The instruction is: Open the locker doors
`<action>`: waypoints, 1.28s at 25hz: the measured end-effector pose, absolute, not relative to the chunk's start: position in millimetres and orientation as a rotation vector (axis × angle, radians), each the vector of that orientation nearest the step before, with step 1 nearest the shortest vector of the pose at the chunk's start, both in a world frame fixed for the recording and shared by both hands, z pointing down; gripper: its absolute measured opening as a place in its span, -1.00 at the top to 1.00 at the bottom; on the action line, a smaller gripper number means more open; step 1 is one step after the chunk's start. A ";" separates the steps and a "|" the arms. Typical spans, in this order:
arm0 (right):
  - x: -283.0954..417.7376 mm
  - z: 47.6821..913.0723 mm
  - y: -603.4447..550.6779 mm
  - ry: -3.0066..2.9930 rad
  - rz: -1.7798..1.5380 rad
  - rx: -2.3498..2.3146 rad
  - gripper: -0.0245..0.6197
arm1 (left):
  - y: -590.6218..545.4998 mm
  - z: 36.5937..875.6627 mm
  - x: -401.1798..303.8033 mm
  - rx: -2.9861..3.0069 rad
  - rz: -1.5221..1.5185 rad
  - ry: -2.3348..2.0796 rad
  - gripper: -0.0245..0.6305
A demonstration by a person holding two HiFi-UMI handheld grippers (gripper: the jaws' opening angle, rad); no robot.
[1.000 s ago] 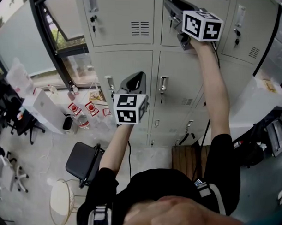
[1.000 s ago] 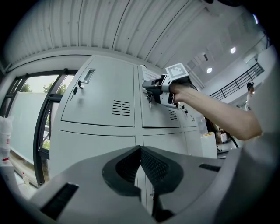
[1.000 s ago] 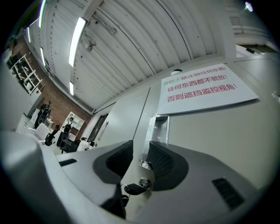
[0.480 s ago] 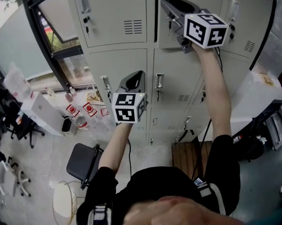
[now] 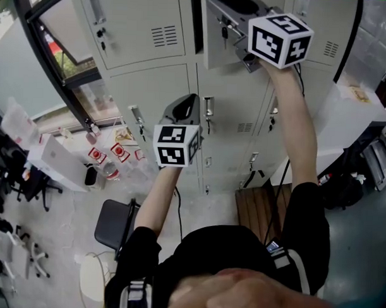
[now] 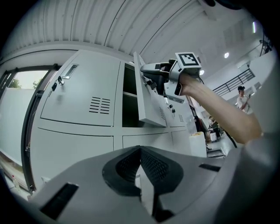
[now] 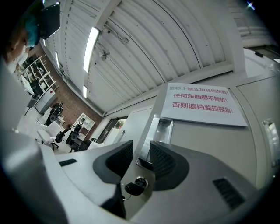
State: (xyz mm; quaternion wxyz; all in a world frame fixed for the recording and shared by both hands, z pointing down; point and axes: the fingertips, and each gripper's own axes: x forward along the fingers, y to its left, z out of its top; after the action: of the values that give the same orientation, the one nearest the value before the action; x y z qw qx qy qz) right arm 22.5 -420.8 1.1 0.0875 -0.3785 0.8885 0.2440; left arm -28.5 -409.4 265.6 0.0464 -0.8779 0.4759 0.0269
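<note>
Upper door (image 5: 215, 50) is held ajar by right gripper (image 7: 141, 157) – jaws clamped on handle (image 7: 158, 133); left gripper (image 6: 140, 151) is held before lower lockers (image 5: 151, 85) – jaws together, empty

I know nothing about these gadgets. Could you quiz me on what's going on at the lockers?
1. True or false: the top middle locker door stands partly open.
2. Fill in: that door's handle is pinched by the person's ____ gripper.
3. The jaws of the left gripper are: A) together, with nothing between them; B) closed on a key; C) wide apart.

Key:
1. True.
2. Right: the right gripper has its jaws on the handle.
3. A.
</note>
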 end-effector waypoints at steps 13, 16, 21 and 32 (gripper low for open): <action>42.1 1.2 -379.8 2.651 0.774 -1.029 0.53 | -412.2 218.0 1.5 -2.595 0.112 1.417 0.89; 47.4 2.0 -372.2 2.651 0.800 -1.020 0.51 | -418.5 210.4 7.6 -2.577 0.100 1.435 0.89; 57.0 2.5 -364.2 2.644 0.764 -0.968 0.51 | -413.4 204.1 22.5 -2.570 0.142 1.414 0.89; 80.5 3.8 -336.3 2.596 0.851 -0.994 0.51 | -384.3 200.3 60.6 -2.565 0.173 1.321 0.89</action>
State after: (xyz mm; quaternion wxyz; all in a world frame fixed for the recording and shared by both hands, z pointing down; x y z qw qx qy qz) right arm 80.5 -336.3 3.8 0.1170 -0.3394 0.8868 0.2909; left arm 60.6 -384.3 200.3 0.1254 -0.8805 0.4533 0.0595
